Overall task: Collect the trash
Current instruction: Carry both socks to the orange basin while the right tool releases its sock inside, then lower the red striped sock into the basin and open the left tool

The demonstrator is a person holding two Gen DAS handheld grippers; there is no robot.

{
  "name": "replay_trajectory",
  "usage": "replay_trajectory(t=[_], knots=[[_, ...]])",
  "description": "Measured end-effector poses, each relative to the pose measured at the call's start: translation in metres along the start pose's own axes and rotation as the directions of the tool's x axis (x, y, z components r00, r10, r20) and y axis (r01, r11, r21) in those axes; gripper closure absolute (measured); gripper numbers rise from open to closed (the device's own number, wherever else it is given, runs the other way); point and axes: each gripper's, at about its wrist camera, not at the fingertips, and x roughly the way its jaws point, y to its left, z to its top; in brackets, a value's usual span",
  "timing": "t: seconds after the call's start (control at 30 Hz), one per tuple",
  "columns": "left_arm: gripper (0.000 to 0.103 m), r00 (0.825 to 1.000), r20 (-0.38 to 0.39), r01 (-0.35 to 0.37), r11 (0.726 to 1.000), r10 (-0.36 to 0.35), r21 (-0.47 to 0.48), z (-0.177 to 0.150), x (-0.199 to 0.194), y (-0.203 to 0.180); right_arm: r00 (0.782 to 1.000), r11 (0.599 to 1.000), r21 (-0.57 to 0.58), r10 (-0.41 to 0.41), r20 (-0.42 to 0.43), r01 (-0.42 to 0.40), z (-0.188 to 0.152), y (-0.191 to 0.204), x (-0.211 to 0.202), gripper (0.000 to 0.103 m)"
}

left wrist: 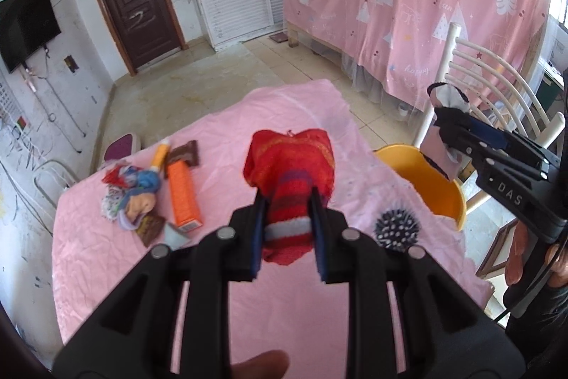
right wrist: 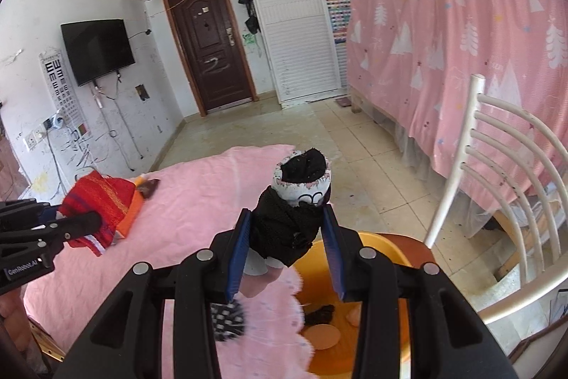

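Your left gripper is clamped on the red sock, held above the pink cloth, with more scraps lying at the cloth's left. Your right gripper pinches the black-and-white sock over the orange basin. You're mid-carry, I'd judge: next, let the right sock drop, then bring the red one over the basin.

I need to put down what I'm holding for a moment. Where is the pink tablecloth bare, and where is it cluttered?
Bare: the wide strip of pink tablecloth between the orange box and the spiky black ball, and the near edge. Crowded: the far left corner, with wrappers and the small sock pile. The orange basin sits off the right edge.
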Motion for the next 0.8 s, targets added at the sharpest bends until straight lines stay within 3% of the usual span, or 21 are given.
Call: replay_trajectory(t=[0.27,0.8], knots=[[0.081,0.999,0.003,0.044,0.997,-0.044,0.056,0.018,0.007,-0.05,0.998,0.999,0.003,-0.049,-0.026,0.049,-0.014,-0.036,0.004,0.074],[0.081,0.988,-0.043,0.151,0.983,-0.147,0.104,0.047,0.042,-0.124,0.997,0.996,0.068,-0.053,-0.055,0.057,-0.029,-0.076,0.008,0.074]])
